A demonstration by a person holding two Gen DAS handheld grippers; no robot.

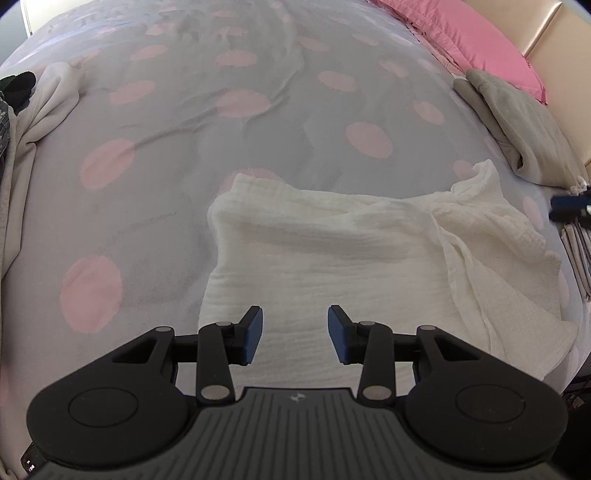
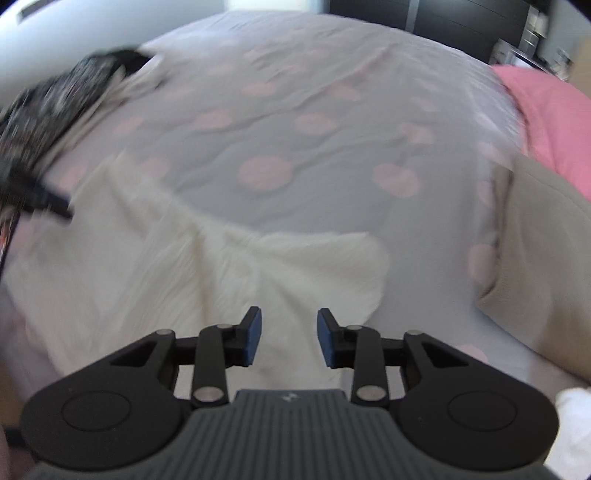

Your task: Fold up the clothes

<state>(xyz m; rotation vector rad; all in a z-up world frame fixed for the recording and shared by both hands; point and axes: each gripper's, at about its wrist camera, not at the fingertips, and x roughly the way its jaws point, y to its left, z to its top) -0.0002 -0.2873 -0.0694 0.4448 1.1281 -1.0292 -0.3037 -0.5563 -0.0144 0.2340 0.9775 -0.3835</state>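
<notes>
The white crinkled garment [image 1: 332, 254] lay on the bed, partly folded into a flat panel, with a rumpled flap [image 1: 495, 229] bunched on its right side. In my right wrist view the same white cloth [image 2: 207, 273] spread below my tongs, blurred. My left tongs [image 1: 295, 330] hovered over the near edge of the panel, their blue pads apart and holding nothing. My right tongs [image 2: 289, 338] were likewise apart and empty above the rumpled part. The bed cover [image 1: 221, 140] was grey with pink spots. A folded grey garment [image 1: 524, 122] lay well apart at the right, beside a pink pillow [image 1: 476, 33]. A cream garment [image 1: 33, 122] sat at the left edge.
</notes>
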